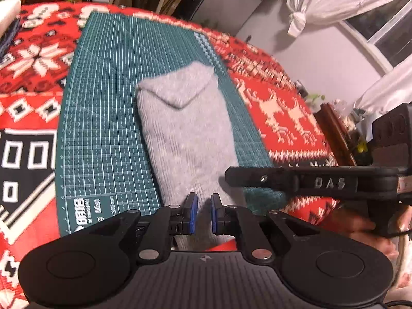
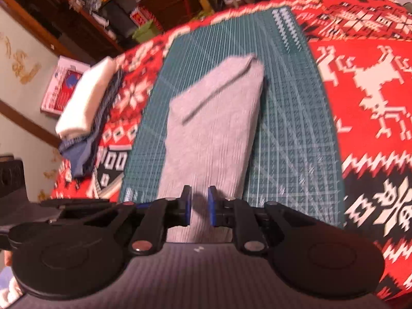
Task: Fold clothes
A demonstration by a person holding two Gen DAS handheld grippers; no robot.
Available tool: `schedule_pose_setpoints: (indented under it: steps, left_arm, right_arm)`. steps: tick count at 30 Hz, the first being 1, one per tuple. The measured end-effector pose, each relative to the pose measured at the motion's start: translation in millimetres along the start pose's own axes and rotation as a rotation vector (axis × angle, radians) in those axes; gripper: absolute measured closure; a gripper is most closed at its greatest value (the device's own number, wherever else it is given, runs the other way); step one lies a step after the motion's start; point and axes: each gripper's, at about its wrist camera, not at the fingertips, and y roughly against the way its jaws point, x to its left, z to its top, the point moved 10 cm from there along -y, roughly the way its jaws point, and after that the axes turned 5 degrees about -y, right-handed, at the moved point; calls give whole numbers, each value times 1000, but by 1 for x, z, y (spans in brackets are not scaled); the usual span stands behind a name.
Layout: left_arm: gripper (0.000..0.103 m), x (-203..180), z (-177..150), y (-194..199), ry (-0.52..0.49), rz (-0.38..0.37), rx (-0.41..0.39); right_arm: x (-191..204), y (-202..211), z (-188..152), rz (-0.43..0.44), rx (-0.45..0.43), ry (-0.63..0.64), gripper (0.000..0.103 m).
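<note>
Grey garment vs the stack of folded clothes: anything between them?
Only bare green cutting mat and red patterned blanket separate the grey garment from the folded stack, per right wrist view.

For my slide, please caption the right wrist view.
Right gripper open over folded grey garment on green cutting mat.

Count, both wrist views:
- Grey folded garment (image 1: 184,128): 1, on the mat.
- Green cutting mat (image 1: 108,118): 1.
- Red patterned blanket (image 2: 365,97): 1.
- Grippers: 2, left gripper (image 1: 204,212) and right gripper (image 2: 199,207).
- Stack of folded clothes (image 2: 85,103): 1 stack; items within not countable.
- Box (image 2: 60,87) behind stack: 1.
</note>
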Motion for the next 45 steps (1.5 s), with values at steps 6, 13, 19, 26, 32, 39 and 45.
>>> schedule_pose_setpoints:
  steps: [6, 13, 19, 26, 32, 39, 45]
  left_arm:
    - [93, 1, -7, 1, -41, 29, 5]
    - [93, -9, -14, 12, -67, 23, -1]
    - [94, -6, -21, -2, -84, 57, 62]
    - [94, -2, -29, 7, -66, 59, 72]
    - [51, -6, -25, 22, -76, 114, 40]
    - [21, -4, -20, 31, -93, 234, 60]
    - [18, 2, -15, 32, -112, 309, 99]
  right_arm:
    - [-11, -3, -8, -12, 2, -6, 94]
    - [-1, 21, -13, -4, -29, 39, 92]
    - [3, 6, -24, -23, 22, 57, 92]
    - [-8, 18, -29, -50, 14, 63, 88]
    - [-13, 44, -24, -100, -33, 100, 66]
    - [-21, 63, -16, -179, -86, 151, 28]
    - [-18, 67, -14, -181, -54, 188, 20]
